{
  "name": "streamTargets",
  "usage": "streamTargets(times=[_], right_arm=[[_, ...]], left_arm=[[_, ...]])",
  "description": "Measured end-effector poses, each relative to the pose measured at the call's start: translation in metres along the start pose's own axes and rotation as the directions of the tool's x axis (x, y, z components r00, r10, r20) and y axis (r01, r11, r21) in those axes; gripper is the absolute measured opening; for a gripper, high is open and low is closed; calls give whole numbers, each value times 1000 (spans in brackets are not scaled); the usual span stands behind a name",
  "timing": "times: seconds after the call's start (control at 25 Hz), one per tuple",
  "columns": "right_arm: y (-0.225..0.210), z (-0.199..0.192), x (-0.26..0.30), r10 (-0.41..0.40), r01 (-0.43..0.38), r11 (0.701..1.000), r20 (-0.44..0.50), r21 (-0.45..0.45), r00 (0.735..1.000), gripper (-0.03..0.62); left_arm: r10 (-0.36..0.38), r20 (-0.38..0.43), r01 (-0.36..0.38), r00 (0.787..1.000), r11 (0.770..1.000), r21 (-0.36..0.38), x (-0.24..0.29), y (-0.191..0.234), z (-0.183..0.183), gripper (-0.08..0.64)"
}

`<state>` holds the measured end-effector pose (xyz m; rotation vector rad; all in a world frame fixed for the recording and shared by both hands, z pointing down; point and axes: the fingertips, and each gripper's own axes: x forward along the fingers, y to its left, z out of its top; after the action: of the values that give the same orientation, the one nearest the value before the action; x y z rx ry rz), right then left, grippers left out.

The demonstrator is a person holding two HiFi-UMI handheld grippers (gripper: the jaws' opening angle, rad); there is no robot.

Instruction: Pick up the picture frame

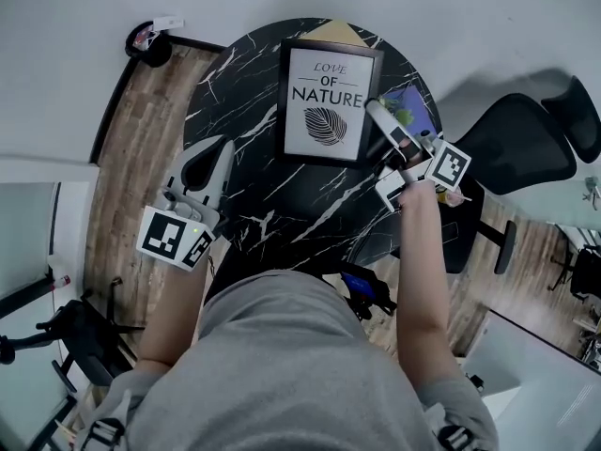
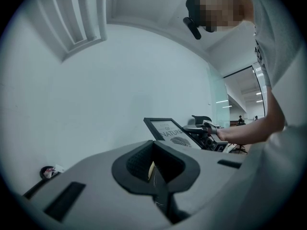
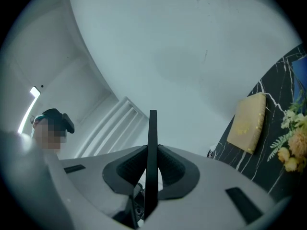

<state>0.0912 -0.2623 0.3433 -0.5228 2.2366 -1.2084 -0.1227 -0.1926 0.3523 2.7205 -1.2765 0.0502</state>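
On the left, the left gripper hovers over the edge of a round black marble table, its jaws closed together with nothing between them. At the middle of the table is the picture frame, black-edged, printed "LOVE OF NATURE" above a leaf; the left gripper view shows it tilted. The right gripper clamps the frame's right edge, jaws narrow, both pads pressed on the thin dark rim. Behind the frame lies a yellow block, with a spray of flowers just to the right. A black office chair stands far right.
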Motion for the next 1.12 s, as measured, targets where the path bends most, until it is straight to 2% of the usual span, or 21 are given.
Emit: streamTargets(times=[0.52,0.88,1.12], right_arm=[[46,13,-4,43,-39,998,76,-53,996,83],[83,16,-11,88,-78,990,81,-119,993,83],[99,14,-17,121,-110,987,92,-116,988,83]], left_arm=[[0,36,-1,999,1000,21,-14,-13,15,6],[-6,52,4,999,999,42,-21,-28,23,6],[-7,53,5,999,999,44,-24,-37,24,6]])
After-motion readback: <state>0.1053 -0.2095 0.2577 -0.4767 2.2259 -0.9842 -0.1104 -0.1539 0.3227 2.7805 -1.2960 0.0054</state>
